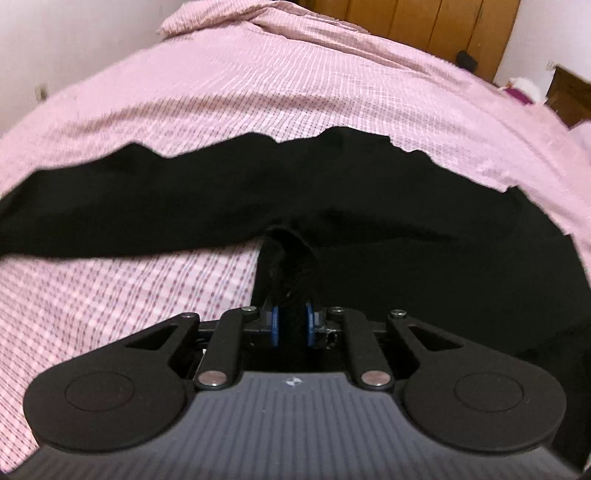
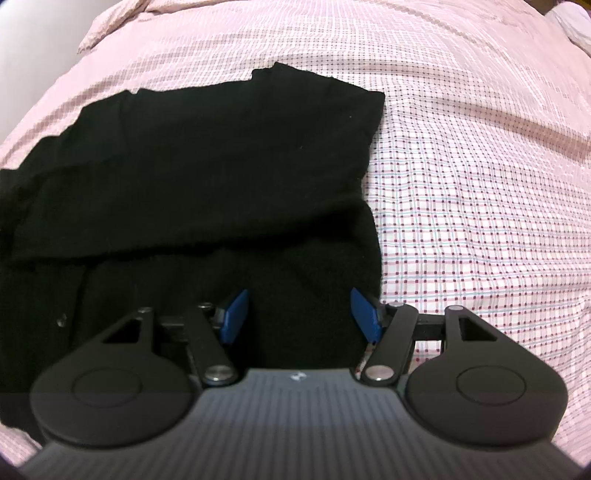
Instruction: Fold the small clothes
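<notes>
A black garment (image 1: 258, 188) lies spread on the pink checked bed cover (image 1: 258, 81). My left gripper (image 1: 291, 325) is shut on a pinched fold of its near edge (image 1: 288, 258), lifting it slightly. In the right wrist view the same black garment (image 2: 221, 158) lies partly folded, with an upper layer over a lower one. My right gripper (image 2: 299, 314) is open, its blue pads (image 2: 234, 317) spread over the garment's near right corner. Nothing is between its pads.
The pink checked bed cover (image 2: 480, 184) spreads to the right of the garment. A wooden headboard (image 1: 424, 26) and a small bedside table (image 1: 569, 96) stand at the far end. A white wall (image 1: 74, 44) runs along the left side.
</notes>
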`<state>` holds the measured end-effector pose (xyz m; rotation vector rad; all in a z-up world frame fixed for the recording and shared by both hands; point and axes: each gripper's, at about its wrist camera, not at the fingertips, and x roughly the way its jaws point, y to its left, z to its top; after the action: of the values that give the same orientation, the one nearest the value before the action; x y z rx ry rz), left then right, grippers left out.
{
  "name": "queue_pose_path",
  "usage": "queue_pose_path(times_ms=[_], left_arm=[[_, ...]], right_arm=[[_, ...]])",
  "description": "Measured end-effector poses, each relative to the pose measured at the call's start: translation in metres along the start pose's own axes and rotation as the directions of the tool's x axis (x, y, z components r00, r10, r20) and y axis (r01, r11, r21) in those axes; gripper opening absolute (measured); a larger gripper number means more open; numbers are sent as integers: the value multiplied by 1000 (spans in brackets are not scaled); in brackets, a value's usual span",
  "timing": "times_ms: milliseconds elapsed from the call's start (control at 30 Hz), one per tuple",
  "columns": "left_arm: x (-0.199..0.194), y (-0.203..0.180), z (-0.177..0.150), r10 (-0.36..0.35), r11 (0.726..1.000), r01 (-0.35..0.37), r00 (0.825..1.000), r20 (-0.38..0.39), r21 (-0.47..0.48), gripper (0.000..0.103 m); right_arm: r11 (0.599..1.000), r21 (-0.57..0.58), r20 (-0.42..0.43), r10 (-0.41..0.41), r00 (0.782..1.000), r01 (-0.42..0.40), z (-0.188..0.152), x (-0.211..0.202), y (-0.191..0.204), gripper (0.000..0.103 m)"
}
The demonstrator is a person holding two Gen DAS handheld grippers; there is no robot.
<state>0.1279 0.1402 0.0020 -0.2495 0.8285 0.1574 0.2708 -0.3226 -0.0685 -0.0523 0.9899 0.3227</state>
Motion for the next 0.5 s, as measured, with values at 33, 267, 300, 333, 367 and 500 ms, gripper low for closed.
queue_pose_path(times_ms=[33, 267, 300, 333, 367, 500], left_arm=[[-3, 2, 0, -21, 1000, 21, 1000, -1, -7, 14], [-2, -6, 22, -127, 992, 127, 992, -22, -19, 32], [1, -8, 23, -125, 992, 124, 992, -26, -16, 37], [6, -8, 23, -119, 993, 119, 992, -33, -11, 39], [11, -9, 23, -112, 994, 111, 993, -41, -12, 42], [25, -2, 23, -118, 991, 114, 991, -60, -66, 43]], right_arm=[[1000, -13, -12, -4, 1000, 4, 1, -1, 1, 63], [997, -79, -39, -18, 999, 15, 30, -22, 2, 64], [997, -80, -38, -16, 999, 13, 38, -24, 0, 64], [997, -77, -40, -13, 999, 10, 46, -23, -2, 64], [998, -68, -50, -5, 999, 1, 57, -19, -4, 64], [999, 29, -127, 32, 991, -29, 96, 16, -20, 64]])
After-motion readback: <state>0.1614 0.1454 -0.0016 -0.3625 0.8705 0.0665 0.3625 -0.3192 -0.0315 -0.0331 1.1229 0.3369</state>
